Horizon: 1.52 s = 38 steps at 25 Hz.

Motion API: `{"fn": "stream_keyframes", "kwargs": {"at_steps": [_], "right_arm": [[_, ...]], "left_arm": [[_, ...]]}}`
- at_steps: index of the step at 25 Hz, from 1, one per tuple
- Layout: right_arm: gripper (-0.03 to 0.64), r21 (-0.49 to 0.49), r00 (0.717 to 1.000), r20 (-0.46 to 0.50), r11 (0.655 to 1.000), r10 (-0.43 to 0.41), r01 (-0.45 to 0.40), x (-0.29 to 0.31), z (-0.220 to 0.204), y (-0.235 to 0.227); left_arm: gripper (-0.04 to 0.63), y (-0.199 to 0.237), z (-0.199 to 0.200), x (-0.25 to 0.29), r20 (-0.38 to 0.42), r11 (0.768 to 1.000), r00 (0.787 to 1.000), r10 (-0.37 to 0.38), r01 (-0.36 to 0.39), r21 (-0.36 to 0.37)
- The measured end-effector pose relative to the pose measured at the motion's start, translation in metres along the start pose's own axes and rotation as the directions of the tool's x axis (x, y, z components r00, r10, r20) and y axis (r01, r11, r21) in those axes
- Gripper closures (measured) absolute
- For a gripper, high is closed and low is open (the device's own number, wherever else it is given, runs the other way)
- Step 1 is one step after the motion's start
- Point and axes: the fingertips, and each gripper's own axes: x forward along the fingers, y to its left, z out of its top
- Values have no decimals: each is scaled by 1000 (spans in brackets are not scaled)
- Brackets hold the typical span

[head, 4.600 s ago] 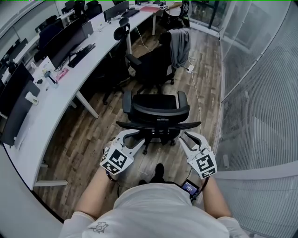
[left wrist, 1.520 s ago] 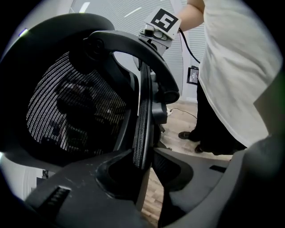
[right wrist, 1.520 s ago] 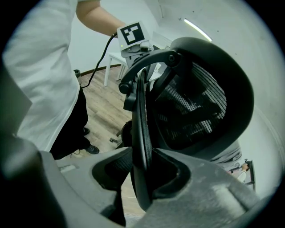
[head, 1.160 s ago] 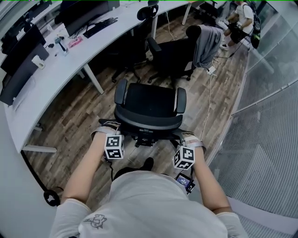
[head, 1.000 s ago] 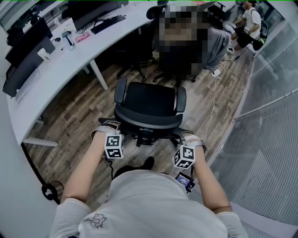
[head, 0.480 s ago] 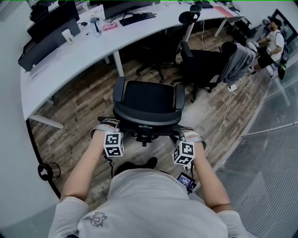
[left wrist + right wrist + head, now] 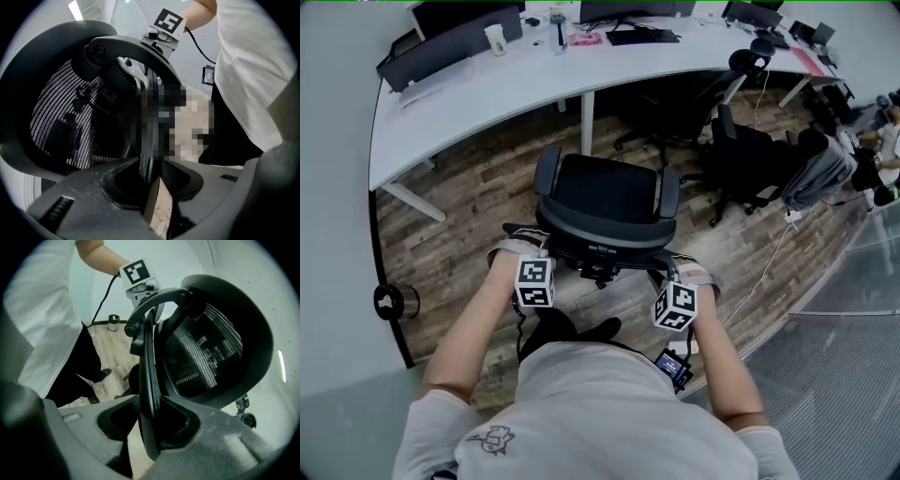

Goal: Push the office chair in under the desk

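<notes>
The black office chair (image 7: 605, 190) stands in front of me, its seat facing the white curved desk (image 7: 487, 86), and it is still out from under the desk's edge. My left gripper (image 7: 523, 246) is shut on the left edge of the chair's backrest frame (image 7: 146, 140). My right gripper (image 7: 682, 274) is shut on the right edge of that frame (image 7: 149, 380). In both gripper views the thin black rim runs up between the jaws beside the mesh back. The chair's wheels are hidden under the seat.
A white desk leg (image 7: 588, 117) stands just beyond the chair. Monitors, a keyboard (image 7: 642, 36) and a cup (image 7: 496, 37) sit on the desk. Another chair (image 7: 750, 159) with a grey jacket (image 7: 820, 176) stands to the right. A small round bin (image 7: 394, 302) is at the left wall.
The chair and I have swung round, so the desk now lies straight ahead and closer. Both grippers keep the same hold on the backrest frame.
</notes>
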Motion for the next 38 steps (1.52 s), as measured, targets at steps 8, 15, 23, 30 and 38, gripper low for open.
{"fn": "stream_keyframes", "kwargs": {"at_steps": [8, 15, 23, 30, 38], "right_arm": [[485, -51, 999, 24, 998, 22, -20, 31, 66, -14], [483, -93, 999, 34, 995, 35, -32, 60, 125, -22], [485, -151, 999, 20, 988, 36, -32, 94, 188, -40], [485, -184, 999, 22, 982, 42, -37, 119, 237, -52], [483, -217, 998, 39, 976, 42, -32, 149, 286, -73]], "left_arm": [[479, 2, -69, -19, -31, 998, 999, 20, -22, -62], [479, 5, -130, -34, -53, 994, 998, 34, -39, -100], [479, 14, -196, -48, -66, 988, 997, 37, -46, -147], [479, 21, -246, -59, -89, 981, 995, 43, -59, -187], [479, 35, -297, -65, -105, 972, 994, 40, -63, -225]]}}
